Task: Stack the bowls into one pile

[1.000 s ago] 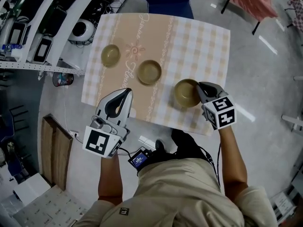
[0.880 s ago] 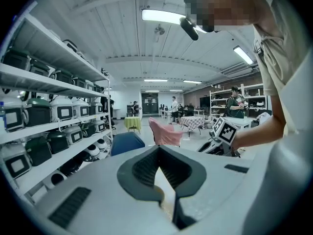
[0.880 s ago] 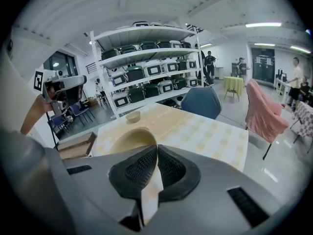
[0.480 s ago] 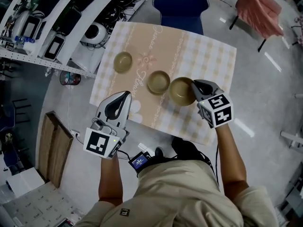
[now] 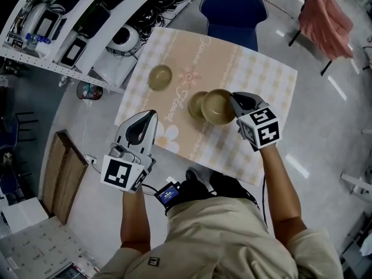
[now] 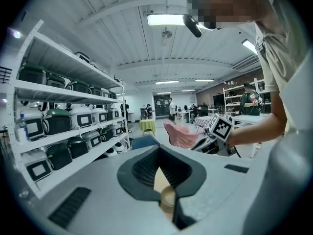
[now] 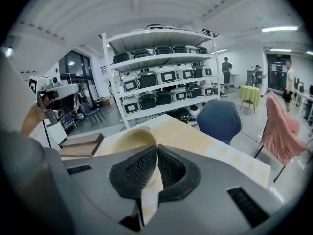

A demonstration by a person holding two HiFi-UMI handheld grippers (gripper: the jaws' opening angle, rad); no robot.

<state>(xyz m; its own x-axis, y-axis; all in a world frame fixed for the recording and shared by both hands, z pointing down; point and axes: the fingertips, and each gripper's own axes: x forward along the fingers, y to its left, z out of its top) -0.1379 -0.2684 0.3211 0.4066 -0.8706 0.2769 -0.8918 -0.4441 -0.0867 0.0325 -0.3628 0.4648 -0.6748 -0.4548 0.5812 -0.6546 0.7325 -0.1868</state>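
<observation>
Three tan bowls are over the checked tablecloth (image 5: 256, 80). One small bowl (image 5: 160, 77) sits at the far left. The middle bowl (image 5: 196, 104) stands on the cloth, partly covered by a third bowl (image 5: 219, 106) held just to its right. My right gripper (image 5: 233, 102) is shut on that bowl's right rim; in the right gripper view the rim (image 7: 129, 138) runs between the closed pads of the right gripper (image 7: 156, 148). My left gripper (image 5: 152, 115) hovers at the table's near left edge, jaws together, holding nothing. In the left gripper view the left gripper (image 6: 158, 150) shows a bowl (image 6: 168, 197) below its tips.
A blue chair (image 5: 235, 7) stands at the table's far side. Shelves with appliances (image 5: 87, 22) line the left. A pink cloth hangs over a chair (image 5: 328, 10) at the far right. A wooden board (image 5: 61, 173) lies on the floor, near left.
My right gripper has carried its bowl up and to the left, from apart to overlapping the middle bowl. The left gripper has shifted a little up and along the table's edge.
</observation>
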